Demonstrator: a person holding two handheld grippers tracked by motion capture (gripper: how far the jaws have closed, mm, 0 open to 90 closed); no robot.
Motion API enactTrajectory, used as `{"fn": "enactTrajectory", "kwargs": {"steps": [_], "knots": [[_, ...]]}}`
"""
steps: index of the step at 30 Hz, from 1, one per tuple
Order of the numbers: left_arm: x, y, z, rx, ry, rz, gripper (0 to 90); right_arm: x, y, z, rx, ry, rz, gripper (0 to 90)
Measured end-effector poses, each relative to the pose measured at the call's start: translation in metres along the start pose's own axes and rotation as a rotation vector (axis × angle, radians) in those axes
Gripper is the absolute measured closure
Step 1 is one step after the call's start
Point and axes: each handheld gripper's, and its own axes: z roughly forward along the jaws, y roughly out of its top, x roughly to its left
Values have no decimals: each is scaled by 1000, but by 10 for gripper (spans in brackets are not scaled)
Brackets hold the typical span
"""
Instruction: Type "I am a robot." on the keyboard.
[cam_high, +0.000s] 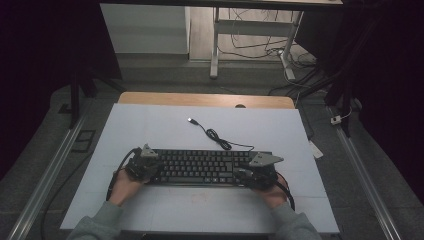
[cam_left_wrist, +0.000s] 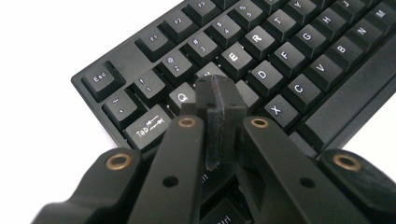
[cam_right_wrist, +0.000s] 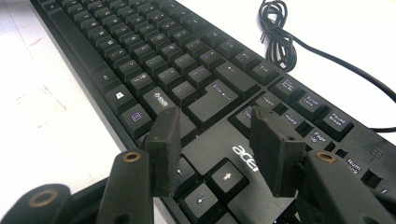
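"acer" brand and key legends Esc, Tab, Enter, Page Up on the black keyboard (cam_right_wrist: 196, 93)

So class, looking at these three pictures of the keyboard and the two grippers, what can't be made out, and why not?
- High view: legends on the keyboard are too small to read.
- Left gripper view: the left gripper, its jaws closed together, hides the keys beneath it near Q.
- Right gripper view: the right gripper, jaws apart, covers part of the arrow keys; the frame edge cuts off the cable.

High view looks down and forward over the table (cam_high: 150, 210). Both gripper views sit low and close, sharing the keyboard (cam_high: 200, 167) with it.
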Motion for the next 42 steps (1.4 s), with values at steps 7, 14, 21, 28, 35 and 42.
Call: {"fn": "enactTrajectory", "kwargs": {"steps": [7,14,21,28,35,42], "knots": [[0,1,-4,-37,-17,-4,887,0,0,0,0,0,-1,535],[-2,2,-7,-55,-28,-3,885,0,0,0,0,0,-3,535],[-1,2,-10,-77,-35,-17,877,0,0,0,2,0,-3,535],[1,2,-17,-133,-56,-44,771,0,0,0,0,0,-3,535],[0,3,-20,-167,-78,-65,602,0,0,0,-1,1,-4,534],[-3,5,-22,-179,-94,-78,514,0,0,-1,0,-2,-4,534]]}}
